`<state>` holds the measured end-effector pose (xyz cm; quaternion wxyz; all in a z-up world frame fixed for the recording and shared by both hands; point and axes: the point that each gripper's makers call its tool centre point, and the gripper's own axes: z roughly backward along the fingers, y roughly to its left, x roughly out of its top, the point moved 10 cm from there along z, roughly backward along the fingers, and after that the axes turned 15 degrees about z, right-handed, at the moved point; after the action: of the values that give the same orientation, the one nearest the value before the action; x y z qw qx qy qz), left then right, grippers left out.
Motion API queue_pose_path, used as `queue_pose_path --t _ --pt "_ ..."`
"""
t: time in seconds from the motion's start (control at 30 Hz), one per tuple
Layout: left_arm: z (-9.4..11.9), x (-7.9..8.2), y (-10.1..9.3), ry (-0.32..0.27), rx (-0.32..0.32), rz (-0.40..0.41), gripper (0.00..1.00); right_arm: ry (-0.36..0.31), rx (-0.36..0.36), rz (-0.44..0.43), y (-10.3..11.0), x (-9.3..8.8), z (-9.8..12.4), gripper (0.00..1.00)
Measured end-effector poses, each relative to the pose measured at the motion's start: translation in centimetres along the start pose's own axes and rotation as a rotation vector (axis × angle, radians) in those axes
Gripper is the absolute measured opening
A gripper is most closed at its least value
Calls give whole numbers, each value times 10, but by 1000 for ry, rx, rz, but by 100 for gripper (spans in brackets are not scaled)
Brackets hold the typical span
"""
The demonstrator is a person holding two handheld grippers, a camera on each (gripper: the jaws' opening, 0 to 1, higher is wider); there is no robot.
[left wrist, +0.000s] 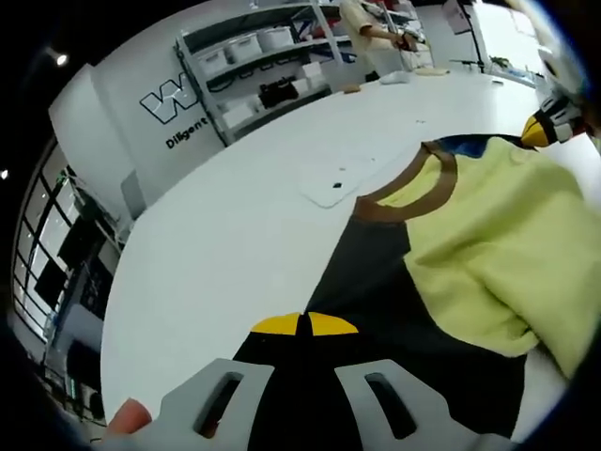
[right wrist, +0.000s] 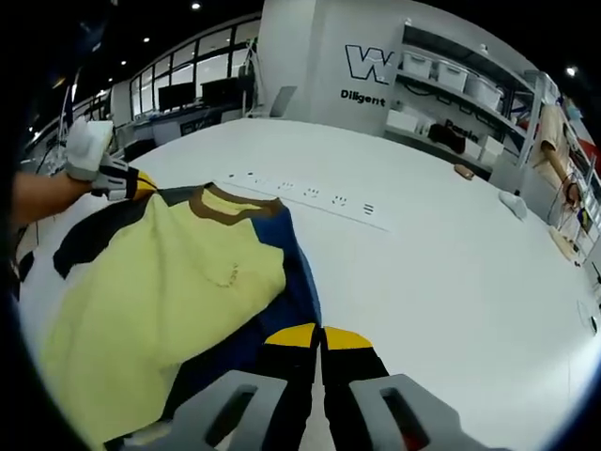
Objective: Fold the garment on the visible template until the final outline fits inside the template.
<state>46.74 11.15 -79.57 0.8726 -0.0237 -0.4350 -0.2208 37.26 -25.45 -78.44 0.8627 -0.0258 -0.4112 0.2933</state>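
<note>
A yellow garment (left wrist: 488, 235) with a brown collar (left wrist: 413, 193) and dark sleeves lies rumpled on the white table (left wrist: 235, 244). My left gripper (left wrist: 305, 325) is shut, its yellow tips pinching the black sleeve fabric (left wrist: 366, 301) at the garment's near edge. In the right gripper view the same garment (right wrist: 160, 282) spreads to the left, and my right gripper (right wrist: 320, 336) is shut on its blue sleeve (right wrist: 286, 282). The right gripper (left wrist: 543, 129) shows at the garment's far side. The left gripper (right wrist: 113, 174) shows at the opposite edge. I cannot make out a template outline.
A flush socket strip (right wrist: 310, 194) runs across the table behind the collar, seen as a white panel (left wrist: 343, 178). Shelves with bins (left wrist: 263, 66) line the back wall, and a person (left wrist: 362, 28) stands there. Small items (right wrist: 515, 203) lie far right.
</note>
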Motion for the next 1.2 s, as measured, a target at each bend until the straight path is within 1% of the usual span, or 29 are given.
queue_pose_path --t 0.13,0.27,0.47,0.63,0.73,1.0,1.07,1.2 --pt "-9 7 3 -4 -4 -7 0 8 10 -3 2 -1 1 0" --pt "-13 9 3 -9 -8 -25 0 11 22 -2 4 -1 4 0" --pt "-10 8 0 -22 -9 -31 0 22 15 -34 0 -9 1 0" --pt "-11 8 2 -23 -12 -23 0 27 18 -16 5 -6 0 0" --pt "-9 10 3 -30 -8 -16 0 20 14 -15 3 -4 1 0" --pt "-4 16 5 -46 -4 3 0 21 14 -15 4 -4 2 0" --pt "-2 17 6 -51 6 14 0 18 13 -15 4 -3 2 0" --pt "8 20 7 -59 2 38 0 17 14 -17 4 -3 2 0"
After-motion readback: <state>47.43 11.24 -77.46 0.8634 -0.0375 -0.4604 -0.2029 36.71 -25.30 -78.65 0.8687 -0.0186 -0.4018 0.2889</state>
